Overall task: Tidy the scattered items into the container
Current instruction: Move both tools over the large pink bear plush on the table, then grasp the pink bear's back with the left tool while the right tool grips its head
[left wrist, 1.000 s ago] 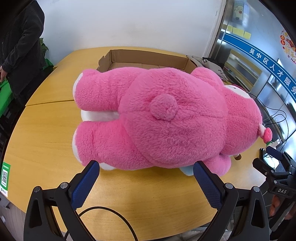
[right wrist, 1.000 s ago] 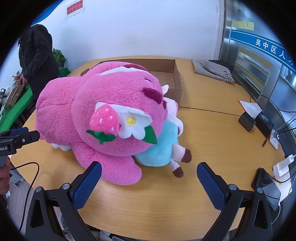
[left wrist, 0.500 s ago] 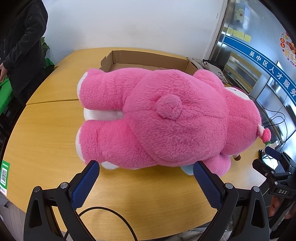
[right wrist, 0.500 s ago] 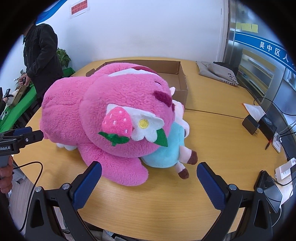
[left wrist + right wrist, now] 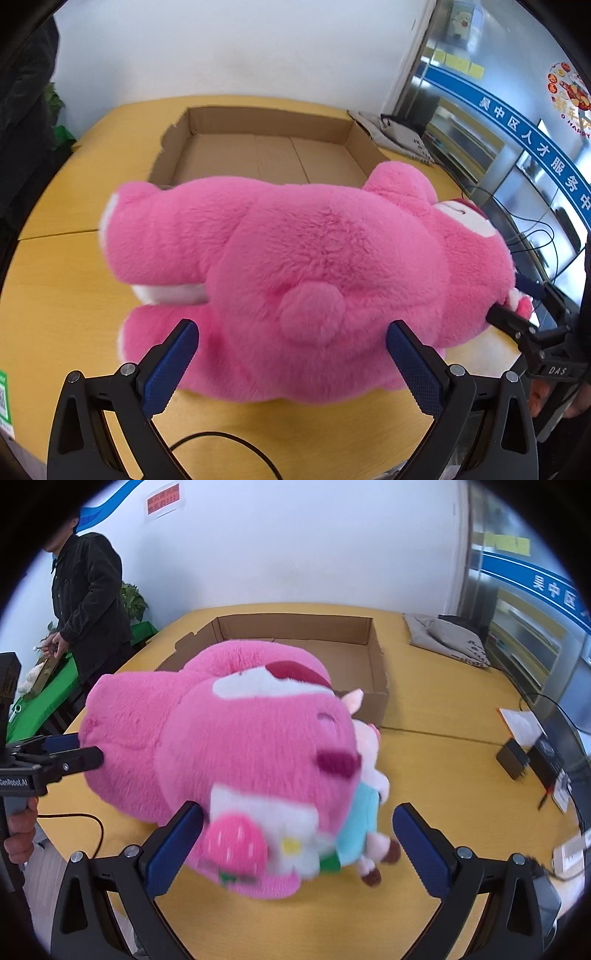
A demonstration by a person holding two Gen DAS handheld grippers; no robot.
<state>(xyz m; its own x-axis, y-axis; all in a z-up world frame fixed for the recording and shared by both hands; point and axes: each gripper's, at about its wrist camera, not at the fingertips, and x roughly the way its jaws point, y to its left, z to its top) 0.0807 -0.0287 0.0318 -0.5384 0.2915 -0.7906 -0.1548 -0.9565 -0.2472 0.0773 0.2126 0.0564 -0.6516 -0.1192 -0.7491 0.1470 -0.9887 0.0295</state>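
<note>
Bear (image 5: 314, 266), on the table (image 5: 55, 295) before the empty box (image 5: 266, 147), now sits between both wide-open grippers (image 5: 291, 354) (image 5: 297, 834), which have closed in; a two-handed lift looks near.

Left gripper (image 5: 291, 354): black frame, blue textured pads, silver screws, black cable; right gripper (image 5: 297, 838) same build; "DAS" marking.

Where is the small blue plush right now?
Right wrist view: the small blue plush lies on the table, tucked against the pink bear, near the cardboard box.
</note>
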